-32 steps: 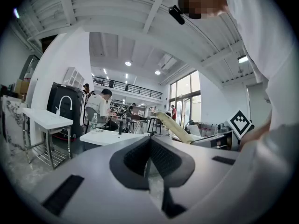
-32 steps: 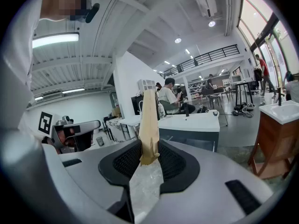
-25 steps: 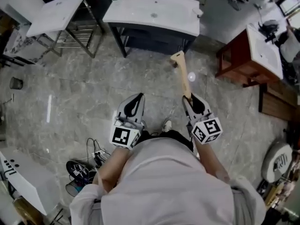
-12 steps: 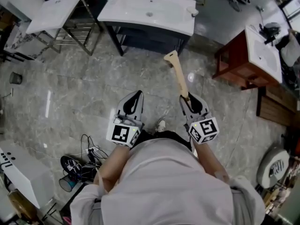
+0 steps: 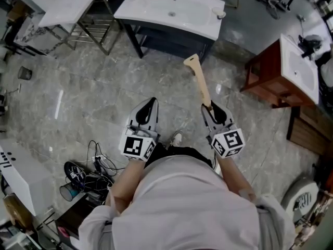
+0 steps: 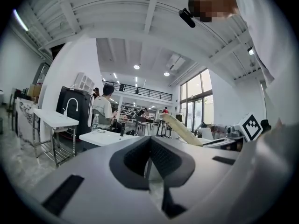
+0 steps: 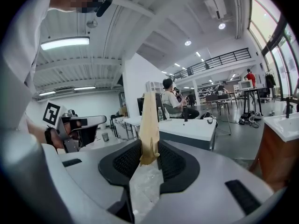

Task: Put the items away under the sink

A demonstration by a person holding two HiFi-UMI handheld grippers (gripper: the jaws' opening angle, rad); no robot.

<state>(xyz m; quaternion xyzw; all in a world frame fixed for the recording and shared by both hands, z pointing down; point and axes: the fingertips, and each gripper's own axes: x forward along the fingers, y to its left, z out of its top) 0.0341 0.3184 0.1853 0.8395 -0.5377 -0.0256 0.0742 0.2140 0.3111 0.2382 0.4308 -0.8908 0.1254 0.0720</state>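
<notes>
My right gripper (image 5: 212, 110) is clamped on the narrow end of a long, flat, pale tan wooden spatula (image 5: 200, 81), wider end pointing forward. My left gripper (image 5: 148, 103) is closed and empty.

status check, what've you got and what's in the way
Left claw shut, empty. Right claw shut on wooden spatula, pointing toward sink cabinet. Cable pile on floor at left, off the path.

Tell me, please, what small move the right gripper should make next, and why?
Probably carry the wooden spatula forward toward the dark cabinet under the white sink. The right gripper is shut on the spatula's narrow end, and a stretch of floor separates it from the cabinet, so releasing now seems too early.
</notes>
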